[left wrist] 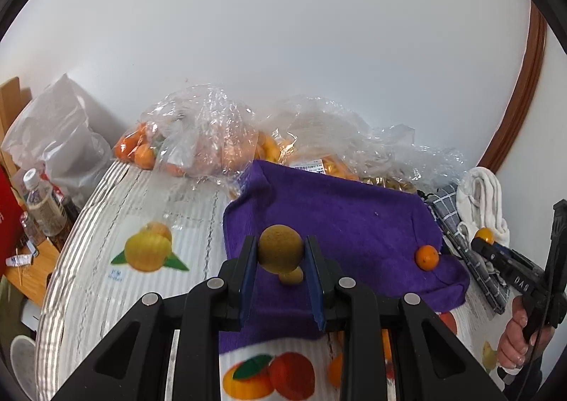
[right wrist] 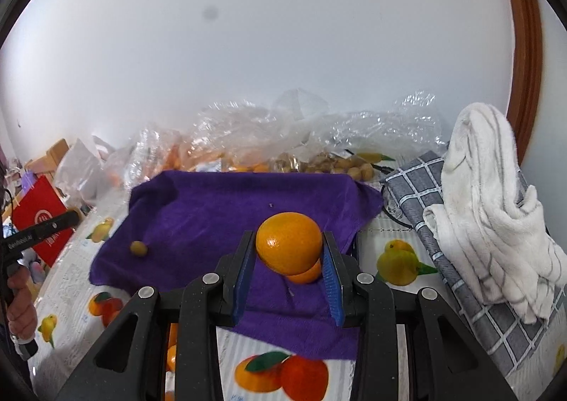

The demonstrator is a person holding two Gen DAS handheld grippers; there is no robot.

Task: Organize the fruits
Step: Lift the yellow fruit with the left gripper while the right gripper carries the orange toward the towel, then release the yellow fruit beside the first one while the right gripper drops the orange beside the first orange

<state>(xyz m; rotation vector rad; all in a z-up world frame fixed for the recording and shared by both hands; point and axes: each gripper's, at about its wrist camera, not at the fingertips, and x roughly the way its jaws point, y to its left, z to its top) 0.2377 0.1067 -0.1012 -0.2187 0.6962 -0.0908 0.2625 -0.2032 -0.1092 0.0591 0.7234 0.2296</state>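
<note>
My left gripper [left wrist: 280, 252] is shut on a round brownish-yellow fruit [left wrist: 280, 247], held above the purple cloth [left wrist: 340, 216]. A second small brownish fruit [left wrist: 291, 275] lies on the cloth below it, also in the right wrist view [right wrist: 138, 248]. My right gripper [right wrist: 288, 248] is shut on an orange [right wrist: 288, 241] over the purple cloth [right wrist: 230, 209]. Another orange [right wrist: 304, 273] lies on the cloth under it, also in the left wrist view [left wrist: 427, 257]. The right gripper [left wrist: 487, 241] shows at the right of the left wrist view.
Clear plastic bags of oranges [left wrist: 198, 139] and of brownish fruits [right wrist: 326, 162] lie behind the cloth by the wall. A white towel [right wrist: 492, 209] on a grey checked cloth [right wrist: 457, 273] lies to the right. A water bottle [left wrist: 42, 202] and a red box [right wrist: 39, 220] stand at the left.
</note>
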